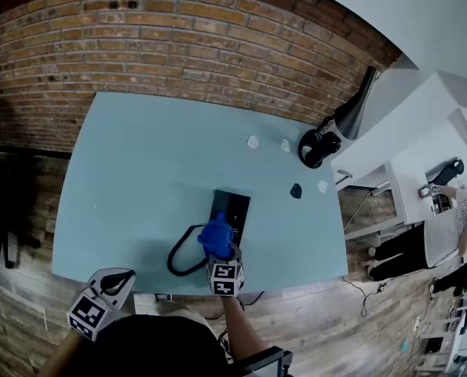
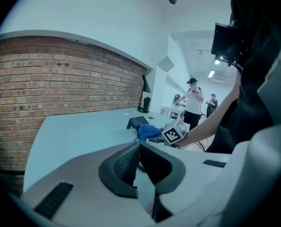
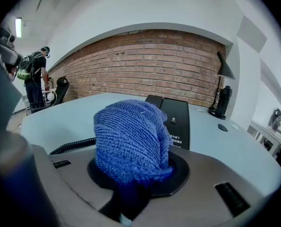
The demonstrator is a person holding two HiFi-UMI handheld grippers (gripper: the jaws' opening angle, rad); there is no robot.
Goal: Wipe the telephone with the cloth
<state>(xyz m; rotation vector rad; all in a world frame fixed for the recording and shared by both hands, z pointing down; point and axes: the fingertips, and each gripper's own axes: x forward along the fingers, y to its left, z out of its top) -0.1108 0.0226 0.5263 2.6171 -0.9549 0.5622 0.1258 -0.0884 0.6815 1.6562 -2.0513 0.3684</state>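
The blue cloth (image 3: 131,145) is bunched up in the right gripper (image 1: 221,256), whose jaws are clamped tight on its lower end. Just past it on the table (image 1: 139,171) lies the black telephone (image 3: 175,122), its long side running straight away from that gripper toward the brick wall, so a forward stroke would probably cover it. The cloth seems to sit over its near end. The left gripper (image 2: 140,162) is farther off at the table's near edge, jaws together and empty.
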